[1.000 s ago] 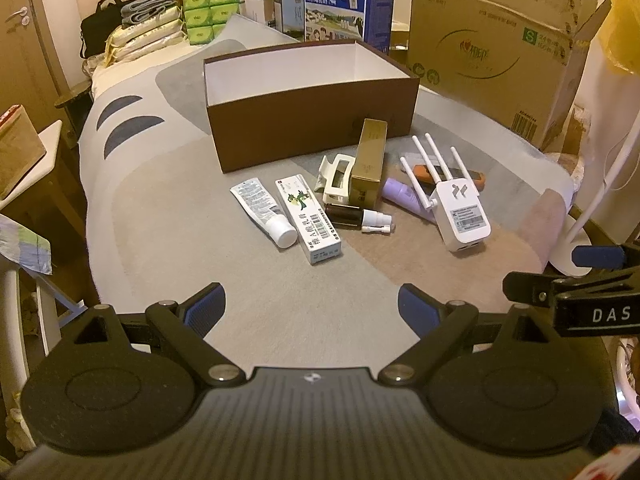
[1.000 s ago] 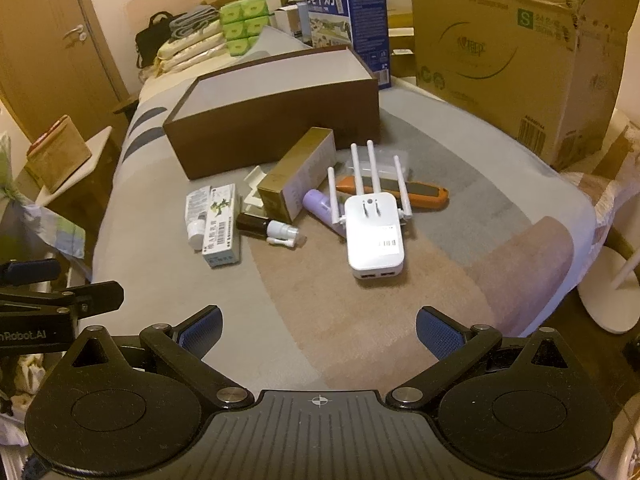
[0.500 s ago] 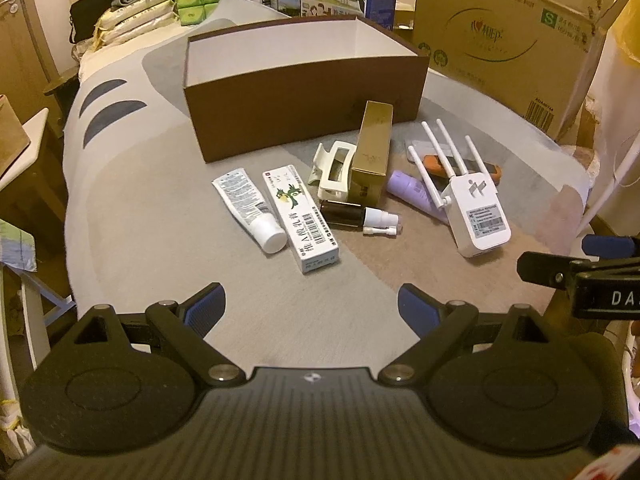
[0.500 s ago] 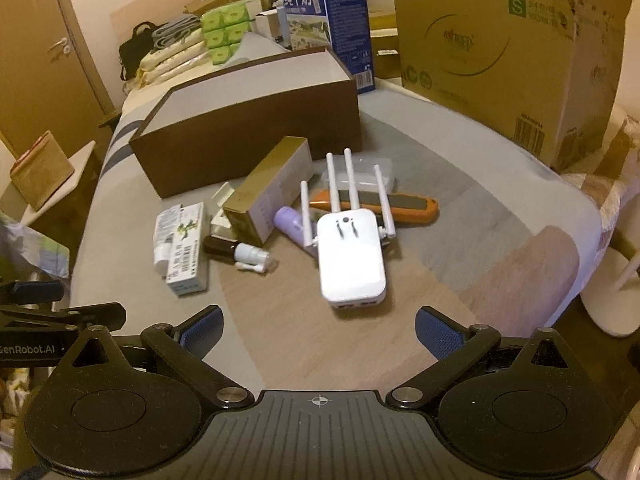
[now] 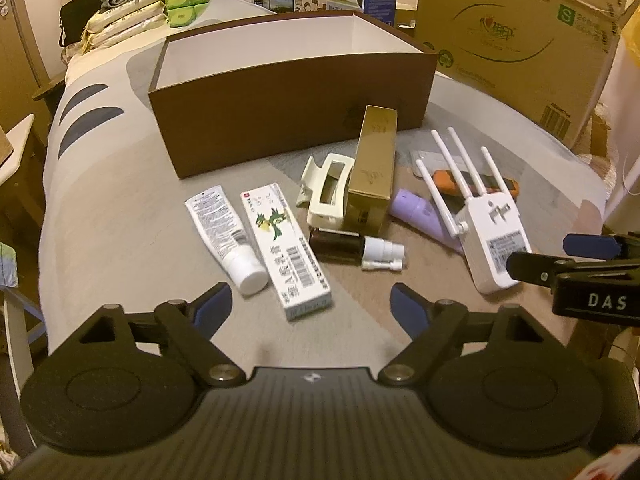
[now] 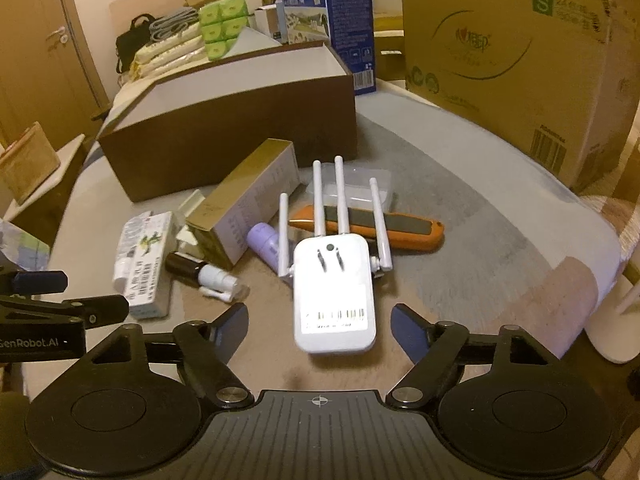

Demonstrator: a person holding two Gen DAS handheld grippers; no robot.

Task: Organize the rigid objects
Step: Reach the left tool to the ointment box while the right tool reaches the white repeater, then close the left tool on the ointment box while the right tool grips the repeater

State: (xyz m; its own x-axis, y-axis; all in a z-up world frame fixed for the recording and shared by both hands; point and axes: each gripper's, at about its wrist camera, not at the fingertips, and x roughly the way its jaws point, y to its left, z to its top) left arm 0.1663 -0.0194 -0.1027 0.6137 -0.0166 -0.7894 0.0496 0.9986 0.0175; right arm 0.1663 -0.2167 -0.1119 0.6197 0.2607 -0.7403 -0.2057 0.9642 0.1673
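Approach step: right hand-held gripper (image 6: 319, 330), jaws wide and empty, nears the white router (image 6: 334, 295) at twelve o'clock; the left hand-held gripper (image 5: 311, 304) gapes idle. Next, straddle and pinch it, then carry it to the brown box (image 6: 240, 120) at eleven.

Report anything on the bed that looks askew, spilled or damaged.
Nothing looks spilled or damaged. The items lie in a loose jumble before the brown box: the gold carton rests partly on the cream hair clip, and the white extender lies across the purple tube and orange knife.
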